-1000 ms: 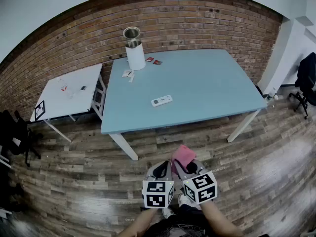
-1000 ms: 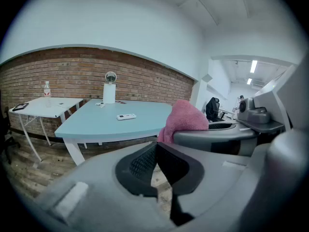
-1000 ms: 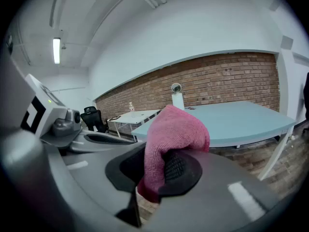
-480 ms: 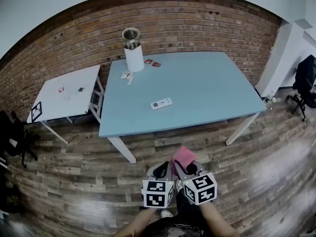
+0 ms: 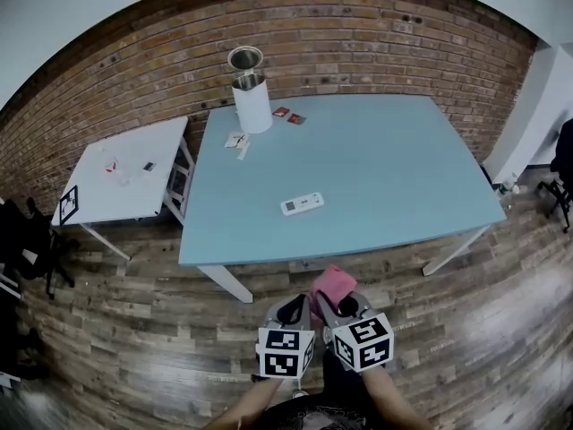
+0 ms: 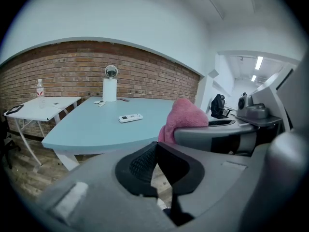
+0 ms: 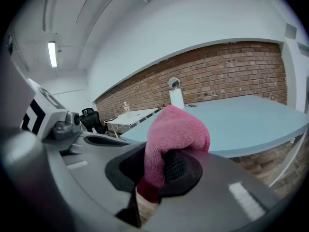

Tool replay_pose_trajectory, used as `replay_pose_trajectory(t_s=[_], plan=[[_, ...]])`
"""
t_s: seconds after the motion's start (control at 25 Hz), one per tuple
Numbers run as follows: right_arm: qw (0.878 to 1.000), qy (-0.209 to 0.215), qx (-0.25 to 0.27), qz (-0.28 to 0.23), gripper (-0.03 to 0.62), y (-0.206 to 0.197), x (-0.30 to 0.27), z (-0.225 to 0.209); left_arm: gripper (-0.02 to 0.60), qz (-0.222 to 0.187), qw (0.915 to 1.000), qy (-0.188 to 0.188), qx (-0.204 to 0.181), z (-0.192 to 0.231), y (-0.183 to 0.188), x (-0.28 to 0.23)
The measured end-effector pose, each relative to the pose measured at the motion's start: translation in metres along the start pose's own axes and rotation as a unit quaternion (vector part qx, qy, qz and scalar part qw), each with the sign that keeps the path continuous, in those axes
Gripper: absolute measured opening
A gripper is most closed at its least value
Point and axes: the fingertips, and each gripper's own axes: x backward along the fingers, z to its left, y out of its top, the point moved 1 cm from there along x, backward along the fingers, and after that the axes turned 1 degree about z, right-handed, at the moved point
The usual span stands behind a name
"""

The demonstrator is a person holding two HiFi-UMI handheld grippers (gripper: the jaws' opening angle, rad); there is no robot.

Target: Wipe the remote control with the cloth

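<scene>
A white remote control (image 5: 302, 204) (image 6: 130, 118) lies near the front middle of the light blue table (image 5: 394, 168). My right gripper (image 5: 343, 306) (image 7: 154, 170) is shut on a pink cloth (image 5: 332, 284) (image 7: 175, 132) that bunches up above its jaws. Beside it my left gripper (image 5: 292, 310) (image 6: 155, 167) is shut with nothing between its pads. Both grippers hang side by side over the wooden floor, short of the table's front edge. The cloth (image 6: 182, 121) also shows at the right of the left gripper view.
A white cylindrical appliance (image 5: 250, 92) stands at the table's far left, with small cards (image 5: 288, 115) and papers (image 5: 236, 140) near it. A white side table (image 5: 125, 173) is to the left. Black chairs (image 5: 566, 164) stand at the room's sides. A brick wall runs behind.
The table and the remote have come nearer to both grippers in the head view. The grippers keep their side-by-side pose, and the cloth stays in the right one.
</scene>
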Motion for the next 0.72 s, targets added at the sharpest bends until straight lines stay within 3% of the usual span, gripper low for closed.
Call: replay_pose_trajectory(t_s=[0.48, 0.72], plan=[[0.998, 0.056, -0.002, 0.029, 0.063, 0.038, -0.08, -0.075, 0.002, 0.021, 0.999, 0.039, -0.007, 0.042, 0.044, -0.093], [0.995, 0.085, -0.009, 0.046, 0.063, 0.052, -0.111, -0.1, 0.003, 0.044, 0.9964, 0.057, -0.044, 0.068, 0.061, -0.129]])
